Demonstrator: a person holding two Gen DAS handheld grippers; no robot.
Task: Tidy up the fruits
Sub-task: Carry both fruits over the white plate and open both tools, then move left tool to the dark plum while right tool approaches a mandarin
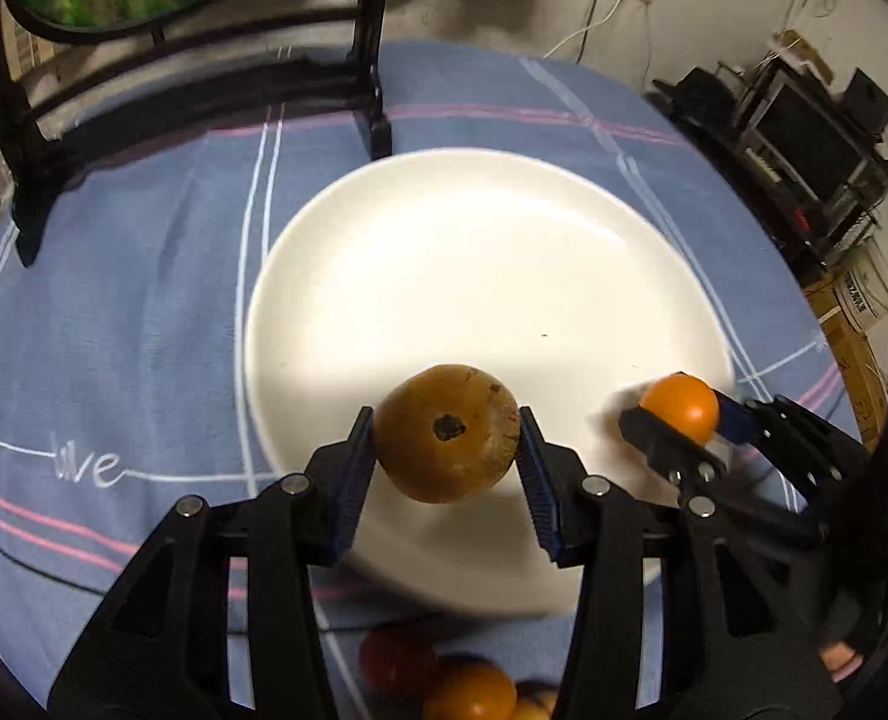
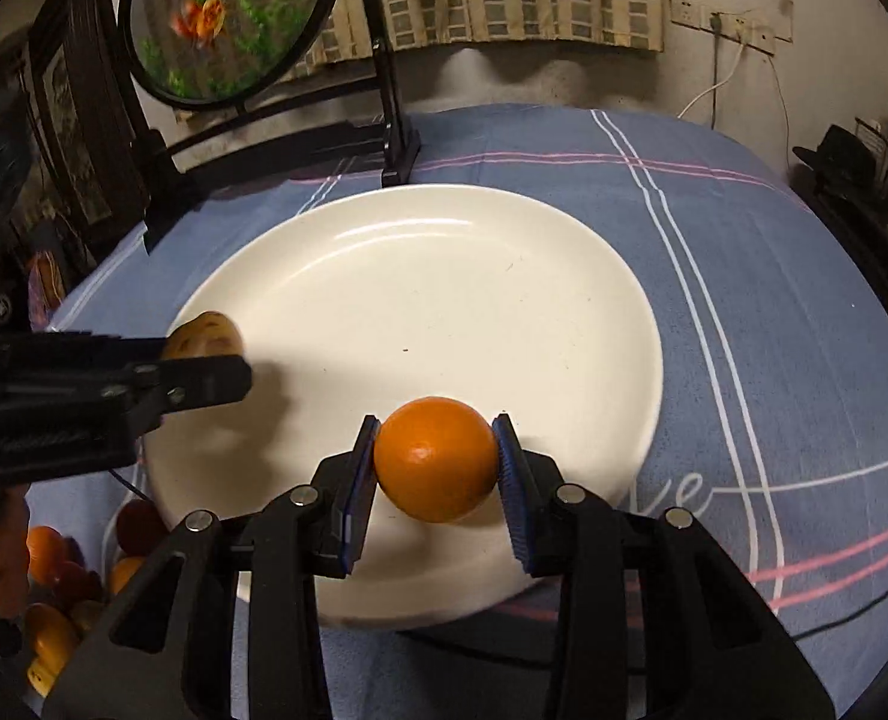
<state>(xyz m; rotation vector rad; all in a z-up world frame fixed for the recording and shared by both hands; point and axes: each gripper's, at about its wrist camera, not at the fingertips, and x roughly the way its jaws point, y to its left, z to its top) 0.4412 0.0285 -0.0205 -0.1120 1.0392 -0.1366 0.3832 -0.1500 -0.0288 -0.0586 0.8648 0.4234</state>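
Over white plate [image 1: 480,252] | left jaws clamp brown fruit [image 1: 446,432] | right jaws clamp orange [image 2: 436,459] | loose fruits [image 2: 54,576] beside plate

Dim room; overhead light is glaring off the white plate [image 1: 474,276], casting soft shadows, while fisheye distortion is bending edges (corners blurred, vignetted).

Right tool [image 2: 436,463] grips orange [image 2: 436,459] — over white plate [image 2: 444,276].
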